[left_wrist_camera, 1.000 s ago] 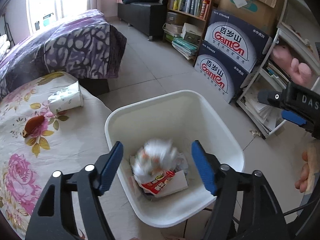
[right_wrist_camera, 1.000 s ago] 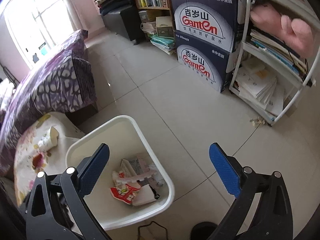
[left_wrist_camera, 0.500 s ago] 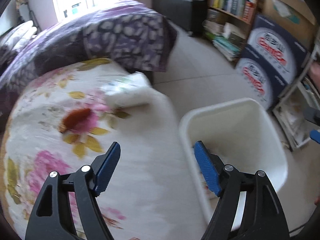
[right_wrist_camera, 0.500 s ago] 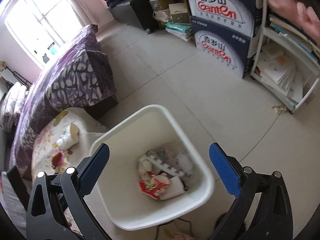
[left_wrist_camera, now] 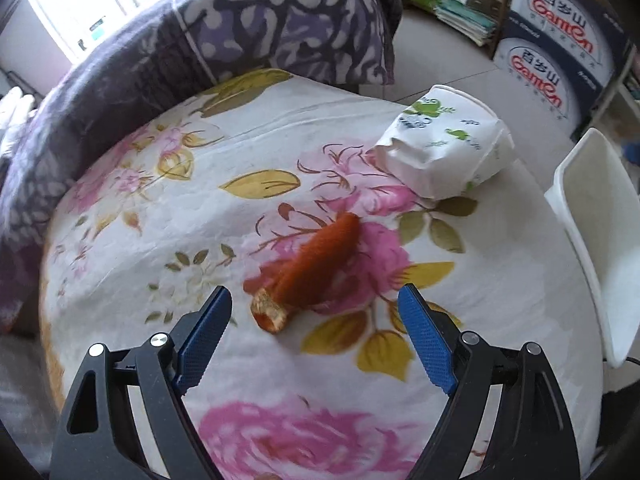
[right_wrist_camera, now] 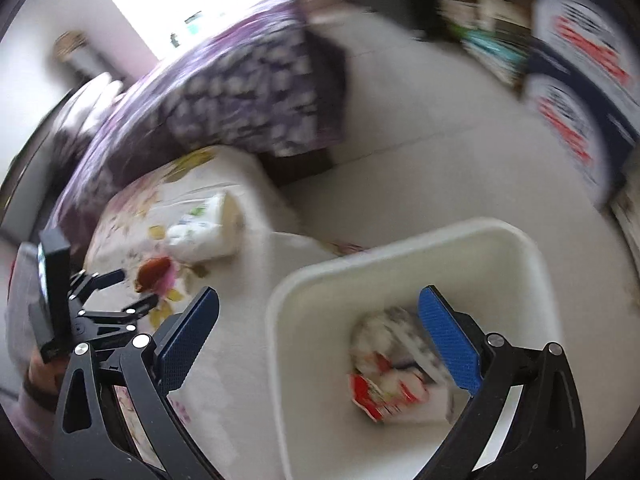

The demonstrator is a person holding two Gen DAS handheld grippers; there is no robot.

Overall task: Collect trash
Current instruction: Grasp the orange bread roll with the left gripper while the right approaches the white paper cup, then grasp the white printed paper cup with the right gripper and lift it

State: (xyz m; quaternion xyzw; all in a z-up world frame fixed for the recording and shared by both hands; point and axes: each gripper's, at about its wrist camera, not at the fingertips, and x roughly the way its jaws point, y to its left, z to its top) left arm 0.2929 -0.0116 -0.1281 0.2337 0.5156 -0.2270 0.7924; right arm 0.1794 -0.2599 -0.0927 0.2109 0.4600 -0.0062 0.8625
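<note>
An orange-brown piece of food scrap lies on the round floral table. A crushed white paper cup lies beyond it to the right. My left gripper is open and empty, just short of the scrap. The white bin holds a red wrapper and crumpled paper. My right gripper is open and empty, hovering over the bin's left rim. The scrap, the cup and the left gripper also show in the blurred right wrist view.
A bed with a purple patterned blanket stands behind the table. Stacked blue water cartons and piled books line the far wall. The bin's rim stands right of the table.
My left gripper has swung left from over the bin to the table and now faces the scrap. My right gripper has moved left toward the table, over the bin.
</note>
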